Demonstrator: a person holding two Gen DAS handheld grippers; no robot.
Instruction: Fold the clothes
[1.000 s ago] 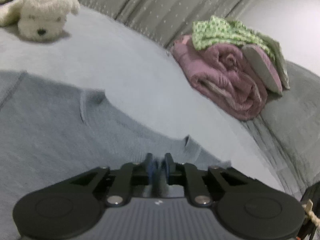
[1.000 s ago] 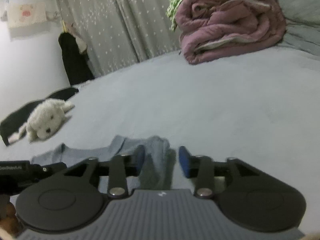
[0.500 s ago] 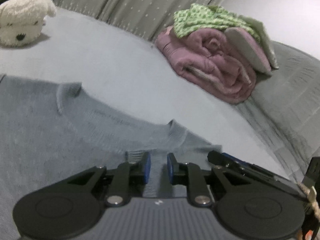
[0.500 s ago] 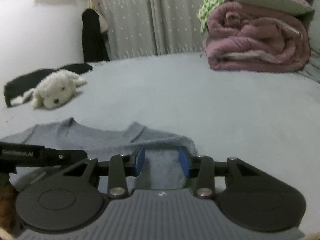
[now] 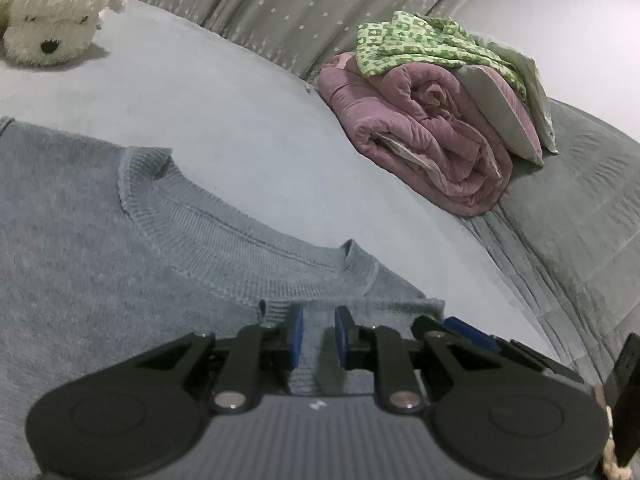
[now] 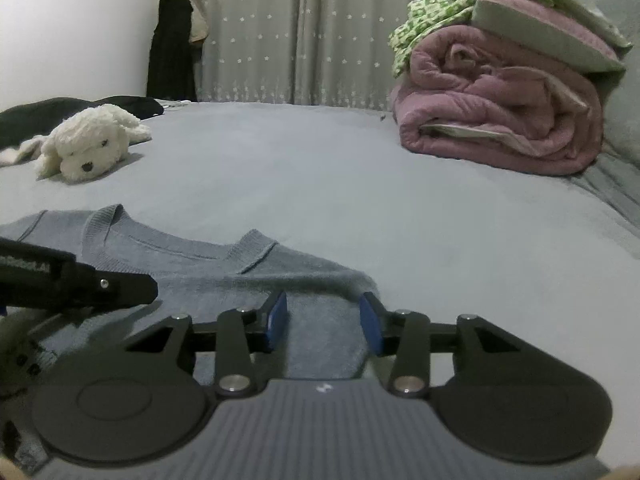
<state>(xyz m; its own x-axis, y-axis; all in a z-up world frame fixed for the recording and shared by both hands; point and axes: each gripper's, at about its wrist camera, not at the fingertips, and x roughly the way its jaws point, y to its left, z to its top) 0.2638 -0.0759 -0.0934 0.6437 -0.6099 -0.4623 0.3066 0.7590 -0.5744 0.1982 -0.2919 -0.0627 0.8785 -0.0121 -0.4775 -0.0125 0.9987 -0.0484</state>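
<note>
A grey-blue bed [image 6: 360,184] fills the room, backed by star-dotted curtains [image 6: 304,32]; a rolled pink quilt [image 6: 496,120] and white plush dog [image 6: 88,148] lie well apart. The grey knit sweater [image 5: 100,240] spreads flat on the near side — its lower part cut off. Left gripper [image 5: 318,334] and right gripper [image 6: 323,318] hang over a folded-in sleeve, both with jaws apart.

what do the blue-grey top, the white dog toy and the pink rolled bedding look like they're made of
Blue-grey top: seemingly a fine knit, matte, with a ribbed neckband and faint heathered fuzz; wool or cotton blend cannot be told.
White dog toy: plush, shaggy curly pile, likely synthetic, with dark bead-like eyes and nose.
Pink rolled bedding: puffy quilted fabric, soft matte, with stitched channels and a paler lining at the fold.
</note>
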